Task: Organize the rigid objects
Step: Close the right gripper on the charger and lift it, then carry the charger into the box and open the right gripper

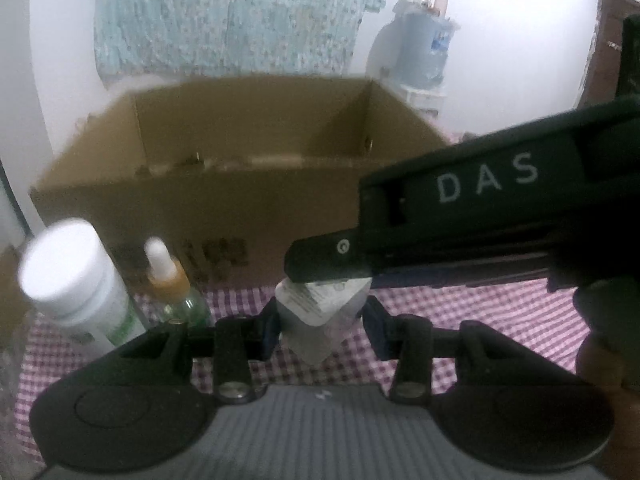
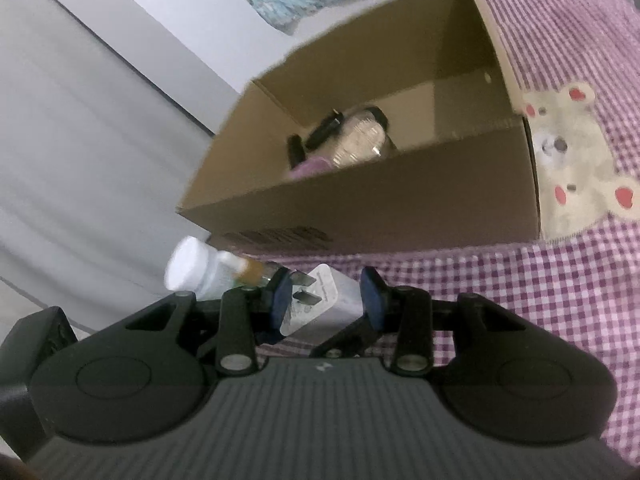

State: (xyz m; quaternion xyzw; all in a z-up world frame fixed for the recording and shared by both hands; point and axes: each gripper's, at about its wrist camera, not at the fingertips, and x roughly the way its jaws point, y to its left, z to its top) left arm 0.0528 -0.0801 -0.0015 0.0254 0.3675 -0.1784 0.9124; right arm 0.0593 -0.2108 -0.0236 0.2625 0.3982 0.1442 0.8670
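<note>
White charger plug (image 2: 324,304) is clamped by both grippers at lower centre of each view: right gripper (image 2: 326,300) narrowly closed across its body, prongs toward the left pad; left gripper (image 1: 320,328) pinching it likewise. Cardboard box (image 2: 360,200) sits ahead, upper centre, some items already inside. Both grips should be held even, near wall cleared before release. White bottle (image 1: 68,276) and dropper bottle (image 1: 168,280) at lower left should be avoided.

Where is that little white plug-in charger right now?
The small white plastic wall charger is pinched between both grippers, left and right, above the purple checked cloth, just in front of the open brown cardboard box.
</note>
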